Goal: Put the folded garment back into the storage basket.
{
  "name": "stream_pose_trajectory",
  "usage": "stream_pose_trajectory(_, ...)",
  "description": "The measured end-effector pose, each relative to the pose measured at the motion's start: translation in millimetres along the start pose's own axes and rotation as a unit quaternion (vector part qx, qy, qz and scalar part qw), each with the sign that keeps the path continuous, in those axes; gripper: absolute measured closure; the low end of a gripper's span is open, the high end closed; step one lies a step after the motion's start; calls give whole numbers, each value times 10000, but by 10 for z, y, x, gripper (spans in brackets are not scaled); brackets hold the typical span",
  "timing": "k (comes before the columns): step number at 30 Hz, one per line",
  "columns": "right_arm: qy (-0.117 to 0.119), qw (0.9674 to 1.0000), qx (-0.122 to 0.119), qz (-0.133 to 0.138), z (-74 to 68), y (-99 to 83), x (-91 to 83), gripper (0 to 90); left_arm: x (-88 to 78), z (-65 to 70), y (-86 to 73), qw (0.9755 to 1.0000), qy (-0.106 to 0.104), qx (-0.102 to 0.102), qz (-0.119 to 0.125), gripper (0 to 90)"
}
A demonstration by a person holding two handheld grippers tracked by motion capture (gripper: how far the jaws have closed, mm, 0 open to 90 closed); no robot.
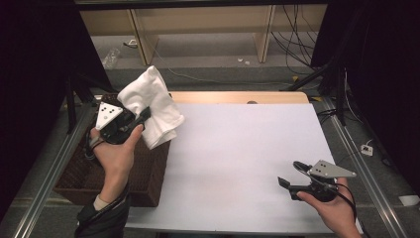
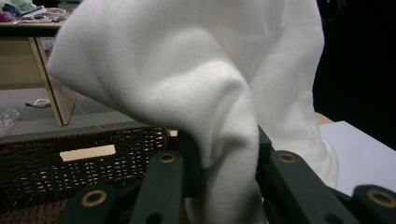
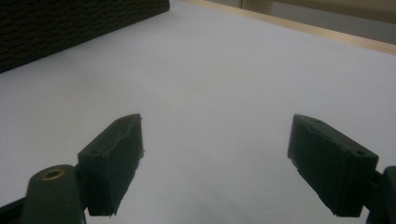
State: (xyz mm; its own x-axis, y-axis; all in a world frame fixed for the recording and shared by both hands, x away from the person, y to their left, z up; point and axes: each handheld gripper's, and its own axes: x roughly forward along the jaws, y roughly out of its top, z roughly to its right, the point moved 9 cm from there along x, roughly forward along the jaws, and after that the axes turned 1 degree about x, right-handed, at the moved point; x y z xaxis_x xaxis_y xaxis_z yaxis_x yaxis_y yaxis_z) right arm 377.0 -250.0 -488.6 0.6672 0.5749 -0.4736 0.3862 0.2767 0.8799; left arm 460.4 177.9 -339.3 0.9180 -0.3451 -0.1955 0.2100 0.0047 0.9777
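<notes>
**Soft cloth pinched in left tongs, right tongs idle**

Currently the left gripper [image 1: 140,120] is clenched on a bunched fold of the white, soft fleece-like cloth [image 1: 151,105]; the left gripper view has both black jaws pressing a thick ridge of the fabric [image 2: 224,140] between them. Cloth hangs in the air over the far right corner of the dark brown woven wicker basket [image 1: 79,173], at the left edge of the white-topped table [image 1: 247,148], partly draping over that edge.

Right gripper [image 1: 288,184] sits near the table's near right corner, jaws spread wide with nothing between them, bare tabletop ahead of it [image 3: 215,154].

Handling judgement: cloth looks light, limp, not fragile, not slippery. It will sag and swing from any single pinch point, so the shape is unpredictable. The pinch is mid-fold, not at a hem. For spreading or folding, best bet is a free corner or edge of the hanging part, taken by the right gripper while the left holds.
</notes>
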Motion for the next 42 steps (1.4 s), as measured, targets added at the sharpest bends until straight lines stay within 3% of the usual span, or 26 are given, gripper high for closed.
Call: stream_pose_trajectory(42,1,10000,-2,8,2,1,1,190,-28,-141,10,9999,143,-71,28,739)
